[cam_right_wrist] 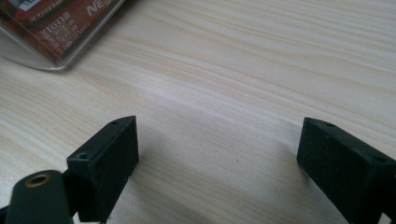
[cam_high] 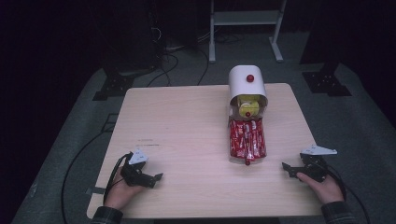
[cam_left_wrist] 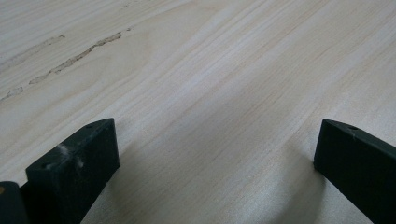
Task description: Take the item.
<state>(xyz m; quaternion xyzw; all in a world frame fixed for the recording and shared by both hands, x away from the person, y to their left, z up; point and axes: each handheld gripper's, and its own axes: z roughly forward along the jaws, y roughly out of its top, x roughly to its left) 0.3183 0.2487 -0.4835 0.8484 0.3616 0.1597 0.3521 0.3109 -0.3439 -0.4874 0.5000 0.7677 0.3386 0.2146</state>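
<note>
The light wooden table (cam_high: pixel 187 135) carries a clear plastic tray of red snack packets (cam_high: pixel 247 139) right of centre in the high view, its long axis running up the frame to a white cylindrical container (cam_high: pixel 247 86) lying open-mouthed at its far end. The right gripper (cam_high: pixel 290 169), lower right, lies nearer the tray than the left gripper (cam_high: pixel 155 178), lower left. Both rest on the table with jaws spread and empty; the tray corner (cam_right_wrist: pixel 51 35) sits upper left in the right gripper view.

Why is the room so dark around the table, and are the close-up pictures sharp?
High view: light falls on the table alone, the floor around it dim. Left gripper view: wood grain crisp, soft shadows beside the left claw. Right gripper view: grain sharp, the red packet slightly soft at the corner.
</note>
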